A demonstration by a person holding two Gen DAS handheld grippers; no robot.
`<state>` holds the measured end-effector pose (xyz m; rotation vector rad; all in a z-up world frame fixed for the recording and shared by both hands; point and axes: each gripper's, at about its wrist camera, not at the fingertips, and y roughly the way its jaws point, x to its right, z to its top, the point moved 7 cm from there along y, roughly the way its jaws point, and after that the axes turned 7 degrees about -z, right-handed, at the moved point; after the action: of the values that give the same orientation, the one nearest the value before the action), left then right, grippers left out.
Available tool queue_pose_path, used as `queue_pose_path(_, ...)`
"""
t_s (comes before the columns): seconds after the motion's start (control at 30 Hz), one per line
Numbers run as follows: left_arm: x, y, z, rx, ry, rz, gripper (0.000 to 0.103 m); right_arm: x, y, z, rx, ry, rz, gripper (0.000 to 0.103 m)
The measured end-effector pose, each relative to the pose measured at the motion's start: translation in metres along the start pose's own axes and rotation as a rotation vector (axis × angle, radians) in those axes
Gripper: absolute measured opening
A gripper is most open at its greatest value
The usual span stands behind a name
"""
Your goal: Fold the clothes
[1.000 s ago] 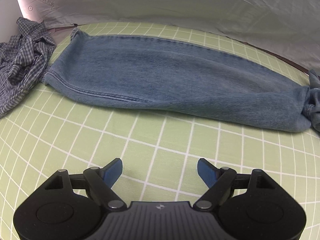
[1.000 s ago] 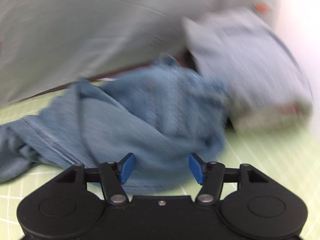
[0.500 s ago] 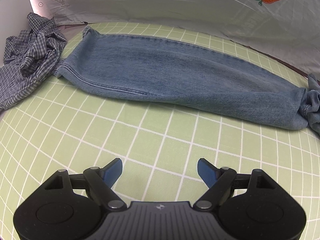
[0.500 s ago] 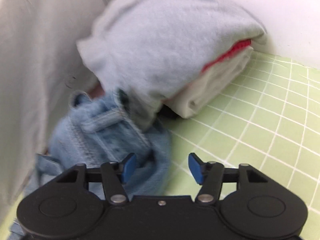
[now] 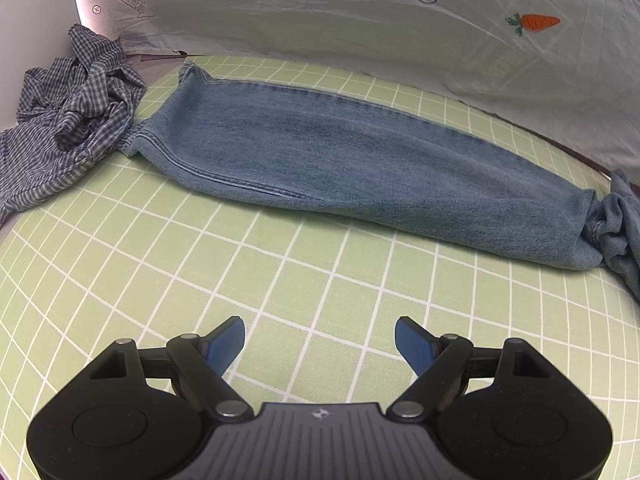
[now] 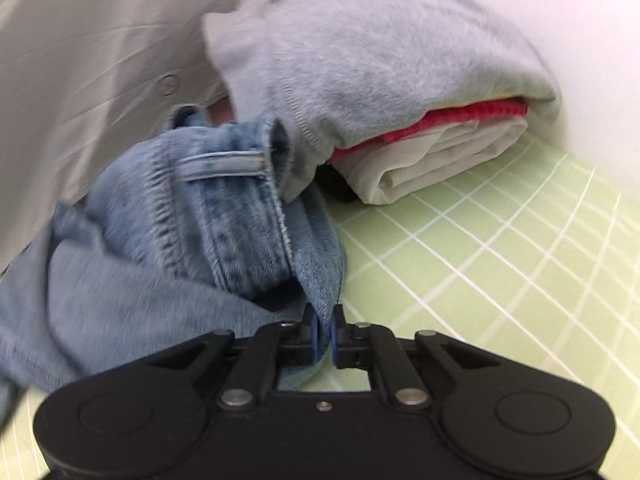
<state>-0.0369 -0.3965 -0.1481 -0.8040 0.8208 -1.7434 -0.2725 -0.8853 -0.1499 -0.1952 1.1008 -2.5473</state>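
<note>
At the right end of the jeans [image 6: 224, 220], your right gripper [image 6: 322, 332] is clamped on a denim edge of the bunched waist, likely to pull it flat; your left gripper [image 5: 319, 340], fingers apart, hovers over the green mat [image 5: 280, 280], empty. Folded stack [image 6: 400, 92] crowds the waist; checked shirt [image 5: 76, 100] touches the hem
</note>
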Motion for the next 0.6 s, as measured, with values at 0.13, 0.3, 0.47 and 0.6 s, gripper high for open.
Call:
queue_pose_path(0.13, -0.006, -0.012, -0.003, 0.020, -0.010, -0.017, 0.083, -0.010, -0.061, -0.013, 0.047, -0.060, 0.078, 0.006)
queue_pose_path(0.3, -0.015, -0.029, -0.015, 0.025, 0.008, -0.046, 0.083, -0.029, -0.094, -0.057, -0.035, -0.077, 0.169, 0.006)
queue_pose_path(0.47, -0.037, -0.043, -0.031, 0.015, 0.023, -0.055, 0.083, -0.050, -0.122, -0.080, -0.104, 0.025, 0.303, 0.006)
queue_pose_path(0.6, -0.056, -0.050, -0.040, 0.004, 0.014, -0.055, 0.083, -0.094, -0.146, -0.099, -0.142, -0.018, 0.447, 0.006)
